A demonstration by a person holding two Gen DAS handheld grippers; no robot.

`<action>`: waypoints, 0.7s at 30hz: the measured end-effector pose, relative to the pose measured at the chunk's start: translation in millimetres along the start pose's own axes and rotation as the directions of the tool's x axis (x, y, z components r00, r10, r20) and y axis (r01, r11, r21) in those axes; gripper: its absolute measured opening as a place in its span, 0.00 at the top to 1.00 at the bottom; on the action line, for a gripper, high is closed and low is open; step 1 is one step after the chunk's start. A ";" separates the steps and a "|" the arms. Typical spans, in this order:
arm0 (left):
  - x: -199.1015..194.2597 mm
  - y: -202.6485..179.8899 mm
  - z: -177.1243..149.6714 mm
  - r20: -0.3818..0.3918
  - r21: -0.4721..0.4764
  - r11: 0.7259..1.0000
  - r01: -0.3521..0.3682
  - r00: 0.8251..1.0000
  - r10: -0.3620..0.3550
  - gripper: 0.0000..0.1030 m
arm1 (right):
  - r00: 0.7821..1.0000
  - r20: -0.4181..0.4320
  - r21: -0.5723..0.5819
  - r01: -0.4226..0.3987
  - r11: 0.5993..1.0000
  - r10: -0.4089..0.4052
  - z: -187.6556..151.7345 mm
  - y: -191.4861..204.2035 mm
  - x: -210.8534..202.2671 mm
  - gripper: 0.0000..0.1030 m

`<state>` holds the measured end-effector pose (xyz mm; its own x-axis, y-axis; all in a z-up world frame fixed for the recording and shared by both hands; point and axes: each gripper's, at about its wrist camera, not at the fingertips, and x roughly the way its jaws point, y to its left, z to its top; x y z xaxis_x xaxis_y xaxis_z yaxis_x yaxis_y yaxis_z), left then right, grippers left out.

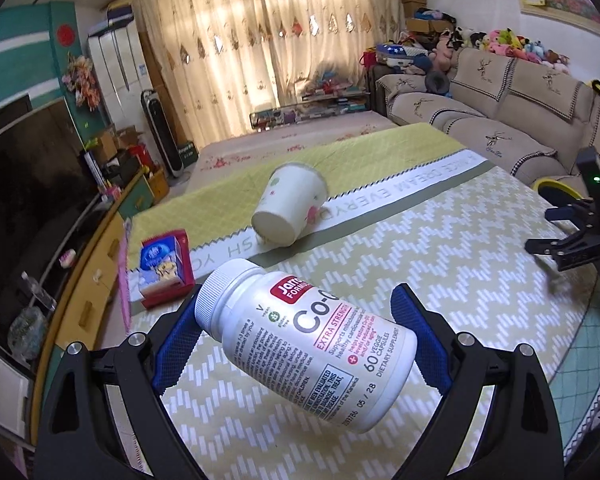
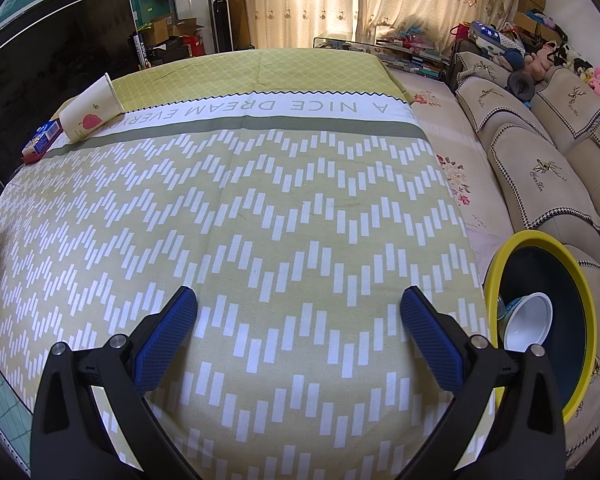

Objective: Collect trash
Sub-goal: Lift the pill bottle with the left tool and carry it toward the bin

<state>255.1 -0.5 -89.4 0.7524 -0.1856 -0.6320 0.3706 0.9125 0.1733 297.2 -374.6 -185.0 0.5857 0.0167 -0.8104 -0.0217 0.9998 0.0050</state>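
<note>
**Supplement bottle clamped in left claw, right claw spread over the cloth**

Left gripper: pinching a white supplement bottle across its body, blue pads pressed on either side. Bottle lifted clear of the tablecloth, lying crosswise between the fingers, ribbed white cap toward the upper left, base toward the lower right, label facing the camera.

Beyond it on the cloth: a paper cup tipped on its side, base toward the camera, resting across the grey and white lettered band. Left of the cup, near the table's edge, a small red-edged carton with a blue printed face. Cup and carton apart, not touching.

Right gripper: spread wide, nothing between the blue pads, hovering over the zigzag-patterned cloth. Also seen at the right edge of the left wrist view, dark fingers parted.

From the right wrist view: the same cup and carton at the far left corner of the cloth. Just off the table's right side, a bin with a yellow rim and dark inside, holding a white plastic bowl tilted on its side and something pale blue beside it, too hidden to name. Beige sofa behind the bin.
</note>
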 end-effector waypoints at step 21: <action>-65.2 -58.6 43.7 0.051 0.012 0.995 0.101 0.994 -0.102 0.12 | 1.000 0.000 0.000 0.000 1.000 0.000 0.0 0.1 -0.1 0.05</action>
<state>208.1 -57.8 -25.4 0.7375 -0.2957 -0.6072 0.4513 0.8846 0.1174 297.2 -374.5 -184.9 0.5856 0.0167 -0.8104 -0.0217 0.9998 0.0050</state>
